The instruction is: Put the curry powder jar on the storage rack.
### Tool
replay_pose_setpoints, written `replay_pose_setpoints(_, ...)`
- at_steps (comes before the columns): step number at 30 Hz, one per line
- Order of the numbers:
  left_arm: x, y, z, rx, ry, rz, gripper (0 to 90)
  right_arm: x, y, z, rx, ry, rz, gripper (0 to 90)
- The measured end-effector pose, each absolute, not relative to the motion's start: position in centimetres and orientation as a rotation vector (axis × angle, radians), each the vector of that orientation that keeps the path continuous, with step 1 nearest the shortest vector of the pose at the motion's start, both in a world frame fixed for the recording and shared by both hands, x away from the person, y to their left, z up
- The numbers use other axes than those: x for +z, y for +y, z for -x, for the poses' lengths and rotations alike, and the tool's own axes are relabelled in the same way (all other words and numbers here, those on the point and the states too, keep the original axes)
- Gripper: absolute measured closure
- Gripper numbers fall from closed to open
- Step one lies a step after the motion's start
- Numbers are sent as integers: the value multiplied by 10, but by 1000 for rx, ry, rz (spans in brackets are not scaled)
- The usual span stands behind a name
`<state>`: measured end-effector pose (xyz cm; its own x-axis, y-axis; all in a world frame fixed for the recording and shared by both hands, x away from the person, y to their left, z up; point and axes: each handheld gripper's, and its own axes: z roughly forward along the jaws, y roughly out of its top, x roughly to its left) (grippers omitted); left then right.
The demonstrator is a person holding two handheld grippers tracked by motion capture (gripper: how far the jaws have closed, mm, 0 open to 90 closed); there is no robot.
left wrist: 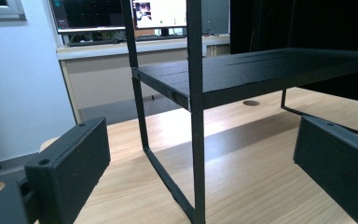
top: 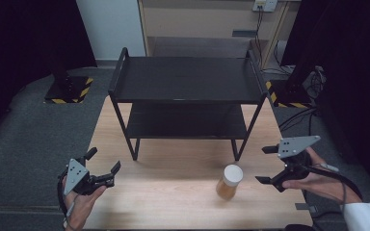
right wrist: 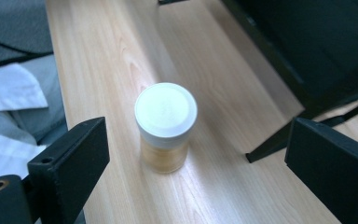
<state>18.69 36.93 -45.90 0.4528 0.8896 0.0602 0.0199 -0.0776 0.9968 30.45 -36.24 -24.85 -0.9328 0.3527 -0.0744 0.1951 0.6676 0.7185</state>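
A small amber jar [top: 230, 182] with a white lid stands upright on the wooden table [top: 173, 202], just in front of the right front leg of a black two-tier shelf [top: 187, 79]. My right gripper [top: 268, 165] is open a short way to the jar's right, at the table's right edge. In the right gripper view the jar [right wrist: 165, 126] sits ahead, apart from both black jaws. My left gripper [top: 105, 166] is open near the table's front left corner and holds nothing. The left gripper view looks at the shelf's front left leg [left wrist: 196, 116] and its lower tier.
The shelf fills the back half of the table; both its tiers look bare. Grey carpet surrounds the table. A black stand with yellow-black tape [top: 70, 87] sits on the floor at back left, and cables [top: 298, 115] run at back right.
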Motion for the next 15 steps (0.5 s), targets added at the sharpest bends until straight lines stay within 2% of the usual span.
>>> replay_pose_setpoints(15, -458, 370, -186, 887, 847, -1488, 28, -278, -333, -339, 1104, 2810, -324, 80)
